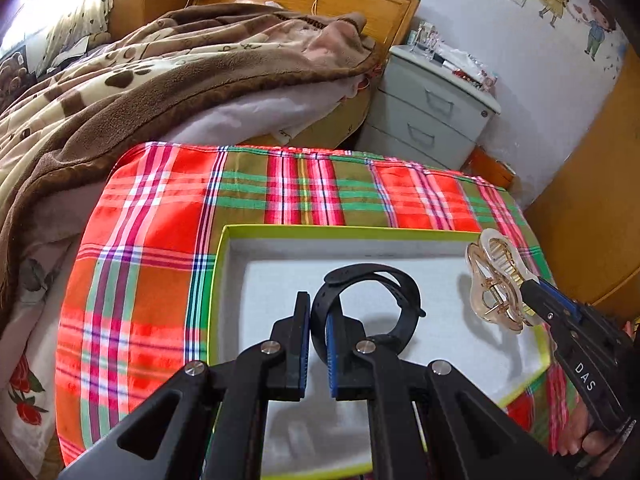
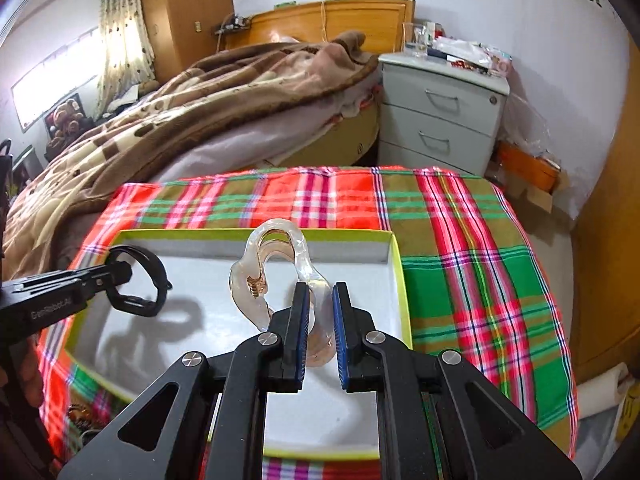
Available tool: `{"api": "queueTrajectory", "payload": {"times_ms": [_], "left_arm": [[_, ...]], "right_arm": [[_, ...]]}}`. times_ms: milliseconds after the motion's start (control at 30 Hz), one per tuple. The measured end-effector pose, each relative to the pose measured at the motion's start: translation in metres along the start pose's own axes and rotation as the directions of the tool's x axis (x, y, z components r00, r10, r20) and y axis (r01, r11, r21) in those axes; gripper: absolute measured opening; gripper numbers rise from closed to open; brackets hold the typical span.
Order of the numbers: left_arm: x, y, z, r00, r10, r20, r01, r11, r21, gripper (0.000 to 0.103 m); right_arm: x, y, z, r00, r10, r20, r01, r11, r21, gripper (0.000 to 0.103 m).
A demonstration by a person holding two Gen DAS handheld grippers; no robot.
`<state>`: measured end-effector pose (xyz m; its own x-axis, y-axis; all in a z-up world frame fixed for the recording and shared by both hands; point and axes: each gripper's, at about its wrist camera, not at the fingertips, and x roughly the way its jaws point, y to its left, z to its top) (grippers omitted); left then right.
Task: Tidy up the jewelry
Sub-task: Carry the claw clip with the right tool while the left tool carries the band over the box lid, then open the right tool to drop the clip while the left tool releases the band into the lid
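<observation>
A shallow box with a yellow-green rim and white floor lies on the plaid cloth. My left gripper is shut on a black looped wristband, which hangs above the box's left part. My right gripper is shut on a clear, amber-tinted hair claw clip with a gold spring, held over the box's right part. Both items cast shadows on the white floor.
The red, green and white plaid cloth covers the table. Behind it stands a bed with a brown paw-print blanket and a grey drawer cabinet. A hand holds the right gripper's handle.
</observation>
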<state>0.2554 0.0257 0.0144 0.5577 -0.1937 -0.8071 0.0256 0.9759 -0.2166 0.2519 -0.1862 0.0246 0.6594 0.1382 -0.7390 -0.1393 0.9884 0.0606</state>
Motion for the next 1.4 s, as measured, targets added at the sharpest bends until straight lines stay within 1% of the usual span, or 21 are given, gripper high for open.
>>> {"api": "queueTrajectory", "payload": {"times_ms": [233,467,633,800,833,900,933,967,1133,1267,1400], "left_arm": [[0.019,0.003,0.007,0.999,0.020,-0.033,-0.021,1.000,-0.004,0.008],[0.031,0.005,0.007,0.998,0.029,-0.061,-0.030,0.999,-0.014,0.008],[0.034,0.006,0.006,0.997,0.044,-0.067,-0.045,0.999,-0.011,0.008],[0.035,0.006,0.008,0.997,0.044,-0.069,-0.045,0.999,-0.016,0.010],[0.036,0.005,0.008,0.996,0.048,-0.070,-0.049,0.999,-0.016,0.011],[0.035,0.005,0.008,0.996,0.050,-0.069,-0.051,0.999,-0.011,0.020],[0.034,0.006,0.008,0.997,0.041,-0.068,-0.042,0.999,-0.016,0.026],[0.034,0.006,0.008,0.997,0.035,-0.070,-0.036,0.999,-0.020,0.028],[0.021,0.006,0.003,0.998,0.039,-0.048,-0.040,0.999,-0.016,0.030],[-0.001,0.000,-0.004,0.999,0.032,0.003,-0.032,0.999,0.010,0.034],[-0.021,-0.001,-0.012,0.999,0.010,0.033,-0.010,1.000,0.016,0.035]], "right_arm": [[0.014,-0.005,-0.001,0.999,-0.018,-0.031,0.018,1.000,0.005,0.012],[0.017,-0.005,0.001,0.999,-0.022,-0.035,0.022,1.000,0.006,0.013],[0.021,-0.005,0.001,0.999,-0.025,-0.042,0.025,1.000,0.012,0.013],[0.019,-0.004,0.002,0.999,-0.026,-0.036,0.026,1.000,0.011,0.013],[0.018,-0.004,0.002,0.999,-0.027,-0.029,0.027,1.000,0.011,0.013],[0.015,-0.004,0.003,1.000,-0.026,-0.016,0.026,1.000,0.016,0.013],[0.013,-0.003,0.003,1.000,-0.026,-0.009,0.026,1.000,0.016,0.014],[0.012,-0.003,0.004,1.000,-0.027,-0.003,0.027,1.000,0.016,0.015],[-0.002,0.002,0.003,0.999,-0.041,0.034,0.041,0.999,0.000,0.017],[-0.018,0.007,0.003,0.997,-0.045,0.069,0.046,0.999,-0.009,0.017],[-0.035,0.013,-0.002,0.993,-0.047,0.104,0.050,0.999,-0.020,0.018]]}}
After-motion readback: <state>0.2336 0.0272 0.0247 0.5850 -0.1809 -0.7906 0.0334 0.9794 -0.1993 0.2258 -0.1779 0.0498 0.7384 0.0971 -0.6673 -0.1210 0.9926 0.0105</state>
